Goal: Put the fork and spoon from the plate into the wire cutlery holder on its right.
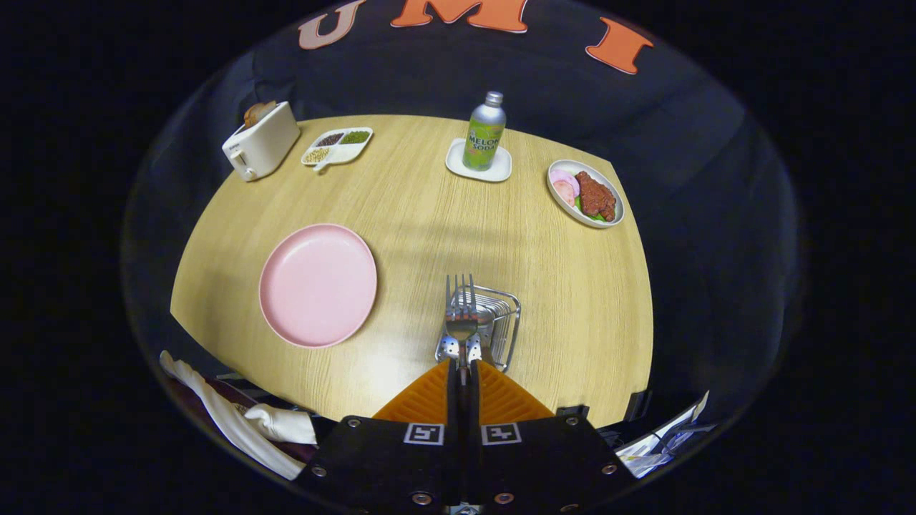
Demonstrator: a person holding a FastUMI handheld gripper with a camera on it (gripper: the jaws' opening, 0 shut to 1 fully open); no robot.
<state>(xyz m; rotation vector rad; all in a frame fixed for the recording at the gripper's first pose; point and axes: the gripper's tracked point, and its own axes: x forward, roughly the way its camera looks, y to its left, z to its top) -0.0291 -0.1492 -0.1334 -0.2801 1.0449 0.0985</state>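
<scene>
So my gripper [463,366] had its fingers pinched nearly together on the handle of the fork [461,315], tines pointing away from me and hanging right over the wire cutlery holder [501,325]. Something shiny sat inside the holder, maybe the spoon, but I couldn't tell for sure. Off to the holder's left the pink plate [318,285] sat bare on the wooden table [429,207]. Further back I had a toaster [261,143], a divided snack dish [338,146], a soda bottle [484,132] on a white coaster [478,164], and an oval food plate [585,193].
</scene>
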